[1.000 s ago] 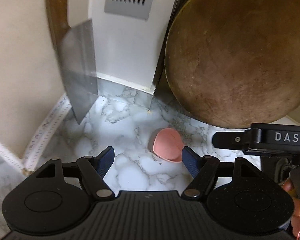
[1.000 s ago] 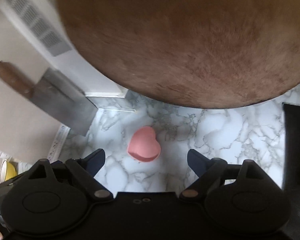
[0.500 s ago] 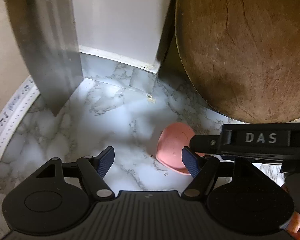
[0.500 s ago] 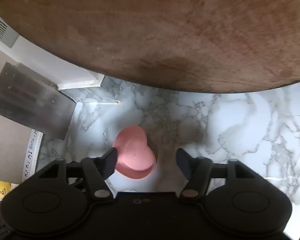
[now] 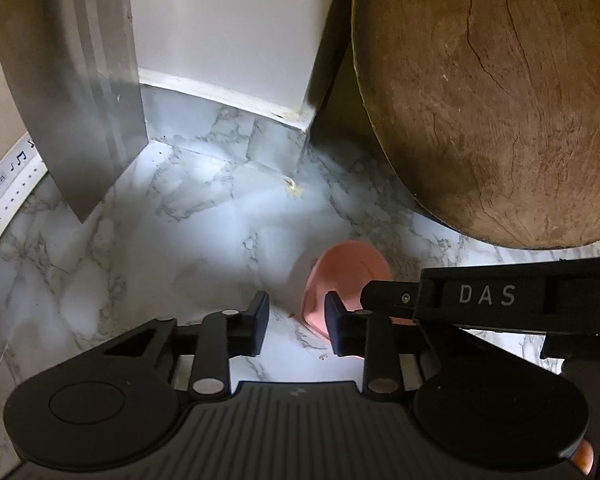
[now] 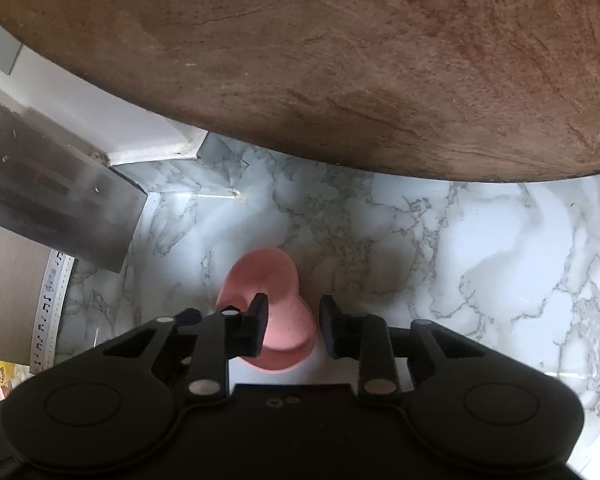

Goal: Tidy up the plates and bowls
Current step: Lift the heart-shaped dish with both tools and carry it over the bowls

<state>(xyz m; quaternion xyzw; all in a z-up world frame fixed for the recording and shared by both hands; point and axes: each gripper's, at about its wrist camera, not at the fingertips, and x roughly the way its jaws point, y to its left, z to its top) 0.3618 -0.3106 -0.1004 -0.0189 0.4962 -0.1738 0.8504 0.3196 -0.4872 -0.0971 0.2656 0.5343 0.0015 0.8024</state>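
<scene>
A small pink heart-shaped bowl (image 6: 274, 300) sits on the marble counter (image 6: 440, 248). My right gripper (image 6: 293, 326) is low over it, its two fingers astride the bowl's right half with a narrow gap between them; whether they press the bowl I cannot tell. In the left wrist view the bowl (image 5: 348, 268) lies just right of my left gripper (image 5: 296, 322), whose fingers are partly closed with nothing between them. The right gripper's finger (image 5: 480, 296) marked DAS crosses in front of the bowl there.
A big round wooden board (image 6: 340, 52) leans against the wall just behind the bowl; it also shows in the left wrist view (image 5: 500, 92). A steel cleaver blade (image 5: 80, 92) leans at the left corner. A white wall box (image 5: 228, 28) stands behind.
Both grippers have moved forward and down toward the pink bowl. Both pairs of fingers have narrowed from wide open. The right gripper's fingers now straddle the bowl.
</scene>
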